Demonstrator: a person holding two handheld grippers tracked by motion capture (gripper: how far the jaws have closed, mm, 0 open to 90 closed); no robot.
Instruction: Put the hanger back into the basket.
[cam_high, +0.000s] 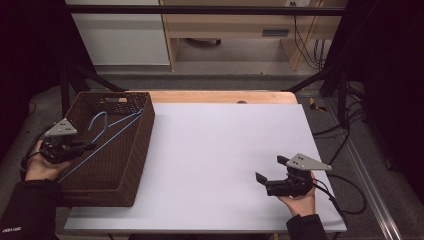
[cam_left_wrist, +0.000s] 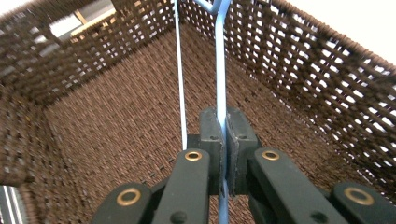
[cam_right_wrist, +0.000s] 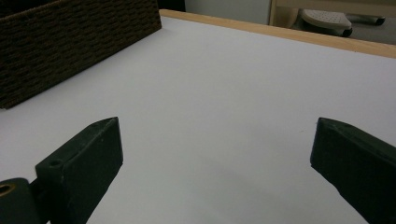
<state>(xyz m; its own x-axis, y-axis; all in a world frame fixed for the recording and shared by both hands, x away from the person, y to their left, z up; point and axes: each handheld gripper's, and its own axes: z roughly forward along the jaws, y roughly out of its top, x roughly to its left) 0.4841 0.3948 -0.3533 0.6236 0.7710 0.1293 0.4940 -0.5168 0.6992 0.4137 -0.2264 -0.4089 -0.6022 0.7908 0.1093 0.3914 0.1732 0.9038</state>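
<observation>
Overhead, the left gripper (cam_high: 75, 146) is hanging at the nine o'clock rim of the brown woven basket (cam_high: 135, 150). Its own view is showing the jaws clamping a blue wire hanger (cam_left_wrist: 220, 70). At four o'clock the right gripper (cam_right_wrist: 215, 163) is gaping wide over the white table (cam_high: 220, 150).

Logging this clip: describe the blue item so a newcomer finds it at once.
Start at the brown woven basket on the white table's left side. Inside it, leaning on the rim, is a thin blue wire hanger, pinched by the left tool; nothing else here is blue.
</observation>
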